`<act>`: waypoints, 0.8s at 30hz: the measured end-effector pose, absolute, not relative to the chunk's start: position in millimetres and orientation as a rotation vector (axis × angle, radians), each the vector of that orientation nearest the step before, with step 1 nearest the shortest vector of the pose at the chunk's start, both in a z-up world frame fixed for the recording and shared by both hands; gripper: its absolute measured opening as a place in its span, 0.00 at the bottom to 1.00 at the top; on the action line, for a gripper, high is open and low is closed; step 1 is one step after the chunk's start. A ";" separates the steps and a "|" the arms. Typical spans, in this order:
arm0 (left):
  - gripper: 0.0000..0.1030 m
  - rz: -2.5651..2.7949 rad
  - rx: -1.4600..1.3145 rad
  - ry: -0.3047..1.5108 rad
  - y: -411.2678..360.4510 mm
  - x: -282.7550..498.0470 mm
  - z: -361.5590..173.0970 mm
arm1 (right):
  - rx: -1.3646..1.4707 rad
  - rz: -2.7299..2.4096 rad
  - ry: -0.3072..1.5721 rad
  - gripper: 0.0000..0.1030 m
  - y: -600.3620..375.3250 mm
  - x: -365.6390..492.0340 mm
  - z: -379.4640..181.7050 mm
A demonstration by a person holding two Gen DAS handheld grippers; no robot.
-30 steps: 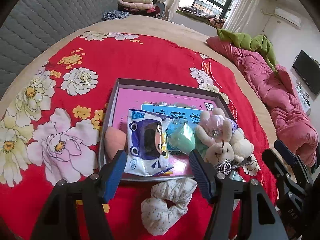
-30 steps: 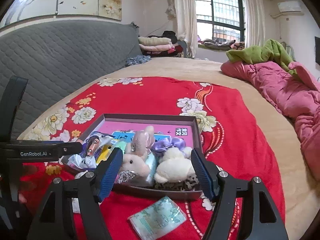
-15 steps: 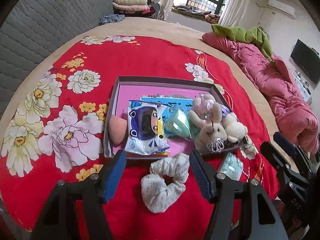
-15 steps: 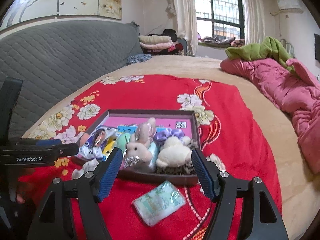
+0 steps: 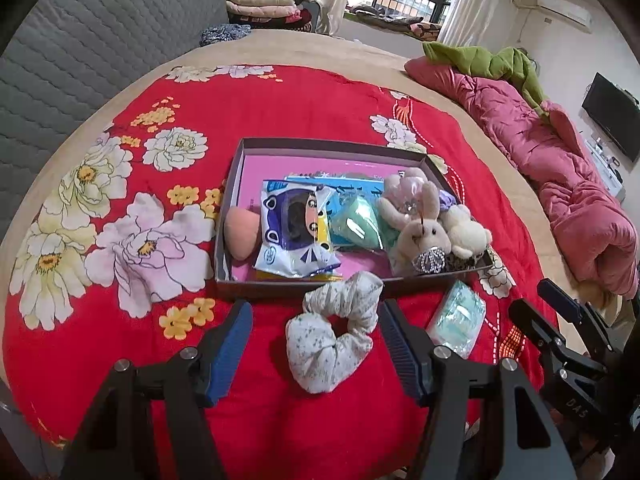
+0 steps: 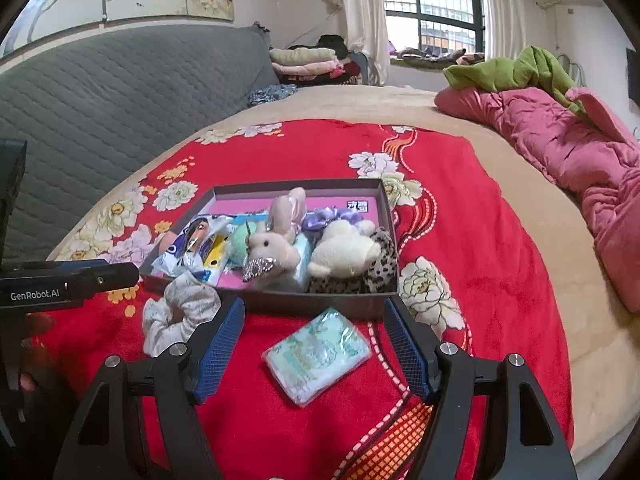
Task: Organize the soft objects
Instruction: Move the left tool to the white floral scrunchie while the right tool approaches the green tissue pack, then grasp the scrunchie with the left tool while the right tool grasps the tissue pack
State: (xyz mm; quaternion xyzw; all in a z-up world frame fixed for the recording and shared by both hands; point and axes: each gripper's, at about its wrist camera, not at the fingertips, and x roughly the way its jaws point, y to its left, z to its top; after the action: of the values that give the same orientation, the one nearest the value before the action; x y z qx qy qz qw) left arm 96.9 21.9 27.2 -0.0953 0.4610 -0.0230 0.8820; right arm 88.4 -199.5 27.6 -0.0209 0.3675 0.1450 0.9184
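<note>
Holding plush rabbits (image 5: 422,236), sponge (image 5: 240,232), packets, shallow box (image 5: 320,146), scrunchie (image 5: 332,332) outside

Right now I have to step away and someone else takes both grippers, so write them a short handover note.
Left gripper: open, empty, lined up on the white scrunchie, not touching it.
Right gripper: open, empty, with the tissue pack lying between its fingers, not gripped.
Box: sits on the red blanket and already holds the pink sponge, snack packet, green pouch, plush bunnies and cream plush.
Done: most soft things are in the box.
Left: the scrunchie and the tissue pack, both on the blanket just in front of the box.
</note>
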 end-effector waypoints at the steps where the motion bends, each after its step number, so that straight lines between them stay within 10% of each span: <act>1: 0.63 -0.046 -0.200 0.964 22.0 95.4 25.9 | -0.044 0.297 0.761 0.71 -199.1 87.5 26.1; 24: 0.63 -0.048 -0.245 1.089 23.0 97.4 -34.5 | 0.006 0.244 0.948 0.71 -196.2 96.1 -26.3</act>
State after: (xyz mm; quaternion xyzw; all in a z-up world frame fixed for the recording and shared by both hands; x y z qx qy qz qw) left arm 97.4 23.0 -34.5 -0.1162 0.5168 -0.0226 0.8479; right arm 96.1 -196.2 -26.3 0.0029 0.4552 0.1174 0.8826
